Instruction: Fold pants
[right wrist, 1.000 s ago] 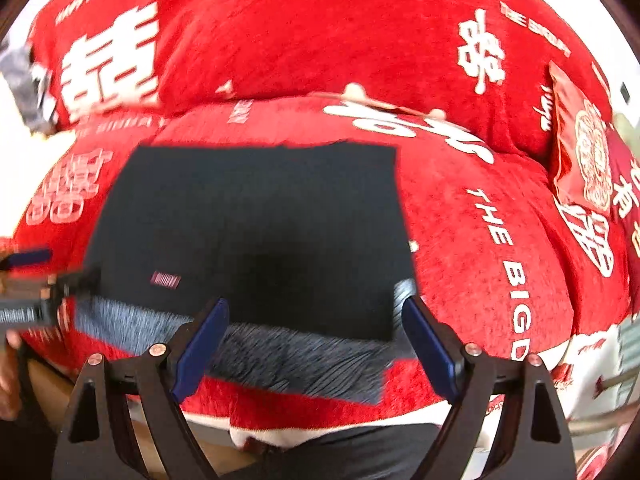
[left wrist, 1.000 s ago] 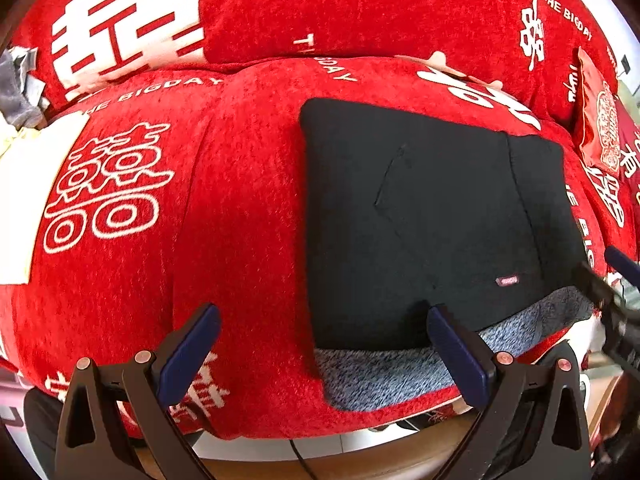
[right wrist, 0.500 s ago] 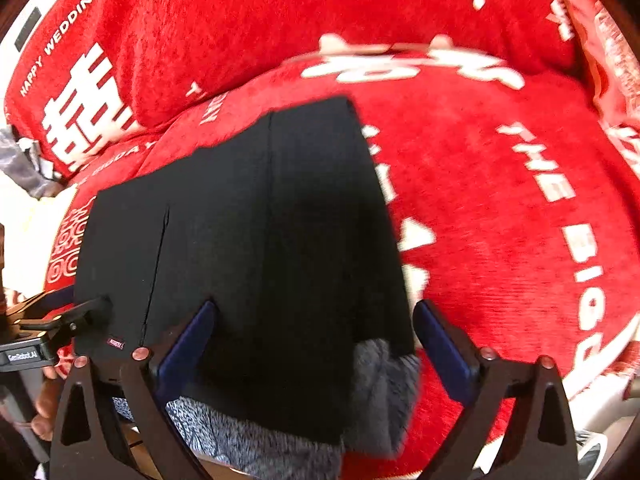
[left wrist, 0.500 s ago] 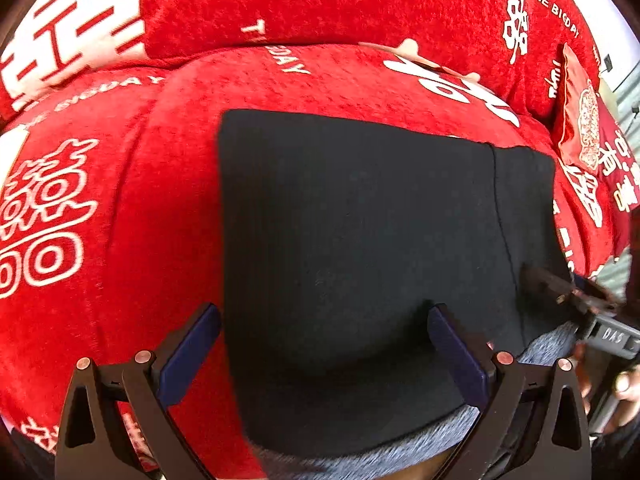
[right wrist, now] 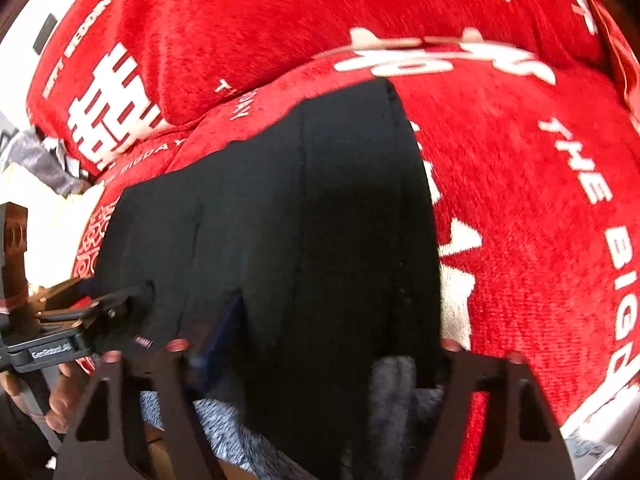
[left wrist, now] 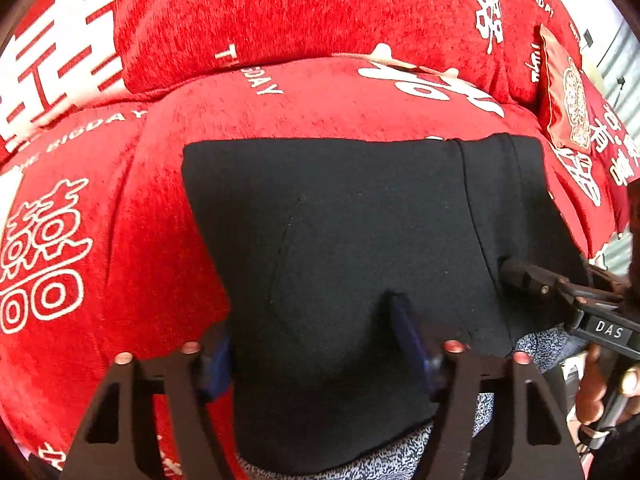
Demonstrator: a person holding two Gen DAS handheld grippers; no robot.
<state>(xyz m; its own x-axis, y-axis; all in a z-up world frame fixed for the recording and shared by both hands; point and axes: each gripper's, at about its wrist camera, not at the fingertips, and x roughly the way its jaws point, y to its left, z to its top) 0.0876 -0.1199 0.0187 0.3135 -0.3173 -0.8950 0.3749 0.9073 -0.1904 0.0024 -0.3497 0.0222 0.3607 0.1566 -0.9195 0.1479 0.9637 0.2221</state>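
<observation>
Black folded pants (left wrist: 360, 220) lie flat on a red sofa cover (left wrist: 120, 240), their grey fleecy lining (left wrist: 380, 460) showing at the near edge. My left gripper (left wrist: 312, 352) points down on the near left part. Its jaws are closing, with a hump of black cloth bunched between the blue pads. My right gripper (right wrist: 332, 352) sits on the near right part of the pants (right wrist: 300, 200). Its jaws are closing too, on a bulge of cloth that hides the right pad. Each gripper shows in the other's view: the right gripper (left wrist: 520, 276), the left gripper (right wrist: 136, 296).
The sofa's red backrest (left wrist: 320, 12) with white lettering rises behind the pants. A red patterned cushion (left wrist: 568, 92) leans at the right end. Pale cloth and a grey bundle (right wrist: 40, 152) lie at the left end. A hand (left wrist: 592, 380) grips the right tool's handle.
Both grippers came down onto the near edge of the pants. Their jaws went from wide apart to narrower, and the black cloth now humps up between the pads.
</observation>
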